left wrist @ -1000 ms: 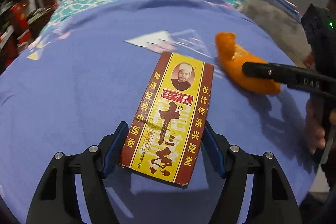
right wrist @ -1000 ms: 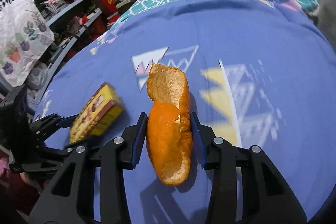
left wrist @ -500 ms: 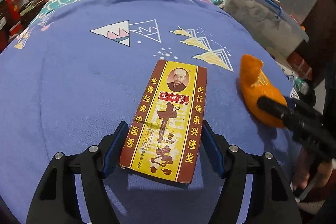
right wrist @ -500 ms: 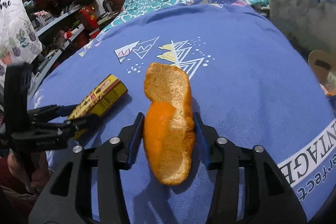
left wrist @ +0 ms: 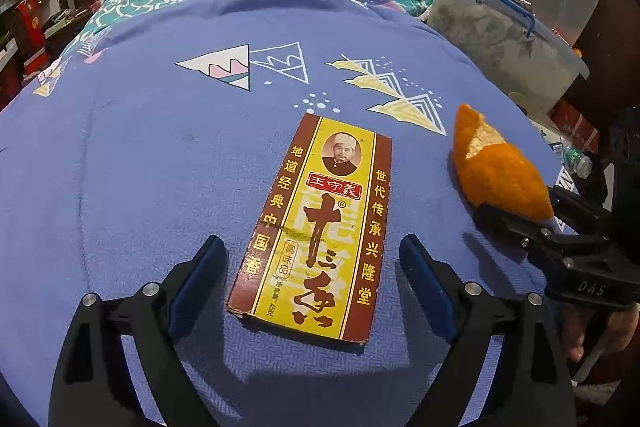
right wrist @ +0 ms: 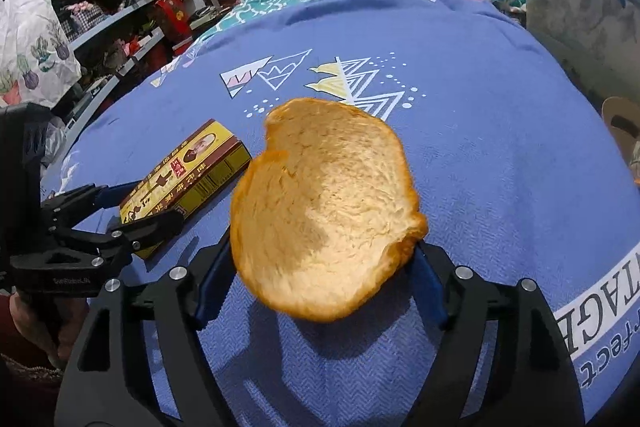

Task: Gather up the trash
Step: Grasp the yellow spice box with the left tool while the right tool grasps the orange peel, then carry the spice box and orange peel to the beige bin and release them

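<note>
Just changed: both sets of jaws are letting go at once, where half a second ago each was clamped on a piece of trash.
Left gripper [left wrist: 312, 247]: its jaws are standing released, with bare blanket showing between each blue pad and the spice box [left wrist: 324, 211].
Spice box: it is lying flat and face up on the blue blanket [left wrist: 160, 167] of the bed, toward the bed's near edge, between the spread jaws and touching neither.
Right gripper [right wrist: 320, 259]: its jaws are spreading wider than before and no longer pinching anything.
Orange peel [right wrist: 324, 203]: it is tipping over with its pale inner side turned up and slightly blurred, so it is probably dropping or settling; in the left view it is sitting near the bed's right edge, just at the right fingertips.
Meaning for the task: both items are being gathered at the near right part of the bed rather than binned, so the collecting is looking only partly done.
Risk: the peel is sitting close to the right edge and could roll off.
</note>
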Action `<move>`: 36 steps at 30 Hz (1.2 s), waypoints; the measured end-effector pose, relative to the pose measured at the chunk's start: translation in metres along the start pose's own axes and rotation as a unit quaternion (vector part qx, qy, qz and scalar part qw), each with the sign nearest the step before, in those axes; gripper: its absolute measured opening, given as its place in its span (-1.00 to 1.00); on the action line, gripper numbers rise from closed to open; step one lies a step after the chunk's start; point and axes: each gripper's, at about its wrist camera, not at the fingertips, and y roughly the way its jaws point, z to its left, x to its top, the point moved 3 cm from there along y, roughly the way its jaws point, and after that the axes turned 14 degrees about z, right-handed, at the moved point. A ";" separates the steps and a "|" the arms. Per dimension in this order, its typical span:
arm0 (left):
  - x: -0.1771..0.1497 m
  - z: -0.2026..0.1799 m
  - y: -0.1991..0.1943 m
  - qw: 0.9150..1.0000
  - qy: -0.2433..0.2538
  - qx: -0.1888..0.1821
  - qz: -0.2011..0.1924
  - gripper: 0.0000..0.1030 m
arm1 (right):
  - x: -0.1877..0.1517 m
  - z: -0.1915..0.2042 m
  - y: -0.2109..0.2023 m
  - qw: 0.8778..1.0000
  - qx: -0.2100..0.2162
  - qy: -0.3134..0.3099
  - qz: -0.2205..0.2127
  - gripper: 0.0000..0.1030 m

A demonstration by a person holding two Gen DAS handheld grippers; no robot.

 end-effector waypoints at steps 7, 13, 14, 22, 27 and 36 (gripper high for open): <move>-0.001 0.009 -0.003 0.999 -0.015 -0.038 -0.004 0.76 | 0.002 0.002 0.001 1.000 -0.008 -0.007 0.003 0.58; 0.000 0.013 -0.005 0.998 -0.022 -0.053 -0.003 0.78 | 0.001 0.001 -0.001 1.000 0.001 -0.002 0.000 0.58; 0.000 0.012 -0.005 0.998 -0.022 -0.051 -0.003 0.78 | 0.001 0.000 -0.002 1.000 0.004 -0.001 -0.001 0.58; 0.009 -0.012 0.000 0.999 0.015 -0.049 0.013 0.16 | -0.002 -0.013 -0.014 0.999 0.033 0.021 -0.030 -0.14; 0.034 -0.051 0.009 0.994 0.049 -0.097 0.032 0.15 | -0.003 -0.049 -0.037 0.995 0.031 0.072 -0.060 -0.19; 0.109 -0.162 0.018 0.979 0.139 -0.144 0.024 0.15 | 0.008 -0.185 -0.118 0.969 -0.055 0.201 -0.131 -0.19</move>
